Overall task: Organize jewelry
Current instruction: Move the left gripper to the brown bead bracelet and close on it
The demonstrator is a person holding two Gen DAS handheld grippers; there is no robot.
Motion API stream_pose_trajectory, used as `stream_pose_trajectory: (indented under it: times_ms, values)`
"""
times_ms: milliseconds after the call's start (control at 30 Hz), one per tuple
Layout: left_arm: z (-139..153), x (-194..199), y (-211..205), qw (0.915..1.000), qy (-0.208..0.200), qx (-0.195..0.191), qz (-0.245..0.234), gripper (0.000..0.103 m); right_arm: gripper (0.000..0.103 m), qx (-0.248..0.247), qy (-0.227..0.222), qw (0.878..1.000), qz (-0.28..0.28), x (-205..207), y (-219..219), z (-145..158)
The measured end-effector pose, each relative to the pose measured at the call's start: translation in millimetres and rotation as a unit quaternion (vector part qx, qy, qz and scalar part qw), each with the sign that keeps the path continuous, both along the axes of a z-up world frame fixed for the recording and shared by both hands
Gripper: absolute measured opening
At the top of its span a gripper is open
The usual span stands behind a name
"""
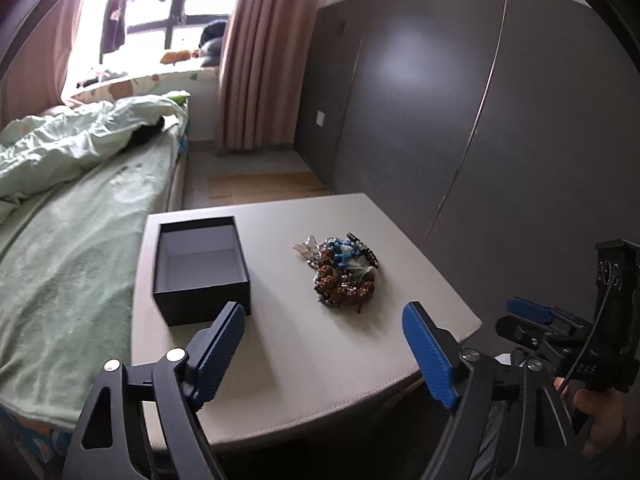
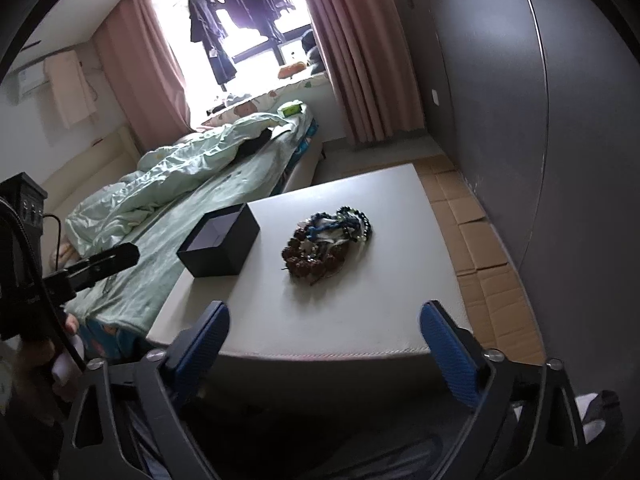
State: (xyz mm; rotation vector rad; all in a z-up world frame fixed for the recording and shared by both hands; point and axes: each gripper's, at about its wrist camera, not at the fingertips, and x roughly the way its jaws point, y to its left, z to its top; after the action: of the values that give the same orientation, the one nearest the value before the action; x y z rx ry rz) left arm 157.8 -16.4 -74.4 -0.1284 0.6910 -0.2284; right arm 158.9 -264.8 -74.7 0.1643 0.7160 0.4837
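Observation:
A tangled pile of beaded jewelry [image 1: 343,271], brown, blue and clear beads, lies on the white table [image 1: 304,356]. It also shows in the right wrist view [image 2: 326,242]. An open, empty dark box [image 1: 200,270] stands left of the pile; in the right wrist view the box [image 2: 219,241] sits near the table's left edge. My left gripper [image 1: 324,318] is open and empty, above the table's near part. My right gripper [image 2: 325,316] is open and empty, held off the table's near edge. The right gripper's body [image 1: 560,336] shows at the right of the left wrist view.
A bed with green bedding [image 1: 68,240] runs along the table's left side. A dark grey wardrobe wall [image 1: 480,120] stands to the right. Flattened cardboard [image 2: 480,248] lies on the floor between table and wardrobe. Pink curtains [image 2: 352,48] frame the far window.

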Motion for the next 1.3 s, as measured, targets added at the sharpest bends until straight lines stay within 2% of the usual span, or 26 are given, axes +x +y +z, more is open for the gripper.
stream_pose_trajectory:
  times_ms: [67,167,233,333,567,733,867,1100,1233,1300]
  values:
    - [-5,13,-2,0.9999,0.011,-0.004,-0.006,0.079,0.081,0.006,0.016,1.000,0.000,10,-2,-7]
    - [-12,30,-5,0.9994,0.028,-0.011,-0.015,0.074,0.077,0.013,0.032,0.999,0.002,27,-3,-15]
    - [-19,45,-9,0.9986,0.046,-0.015,-0.023,0.065,0.071,0.017,0.038,0.999,0.004,36,-3,-19]
    - [-27,64,-15,0.9973,0.064,-0.017,-0.031,0.059,0.063,0.020,0.052,0.998,0.006,49,-4,-25]
    - [-48,105,-23,0.9928,0.109,-0.022,-0.043,0.048,0.061,0.027,0.072,0.997,0.005,73,-5,-37]
    - [-64,131,-29,0.9893,0.139,-0.019,-0.041,0.047,0.058,0.038,0.081,0.996,0.004,88,-7,-43]
    - [-77,151,-30,0.9860,0.163,-0.016,-0.033,0.047,0.051,0.043,0.088,0.995,0.007,100,-6,-45]
    - [-97,174,-35,0.9808,0.193,-0.010,-0.026,0.045,0.051,0.052,0.095,0.994,0.014,123,-3,-49]
    - [-101,179,-36,0.9782,0.206,-0.013,-0.024,0.020,0.051,0.056,0.101,0.993,0.026,138,7,-51]
    - [-95,178,-38,0.9801,0.197,-0.005,-0.024,0.020,0.051,0.056,0.104,0.992,0.039,148,15,-52]
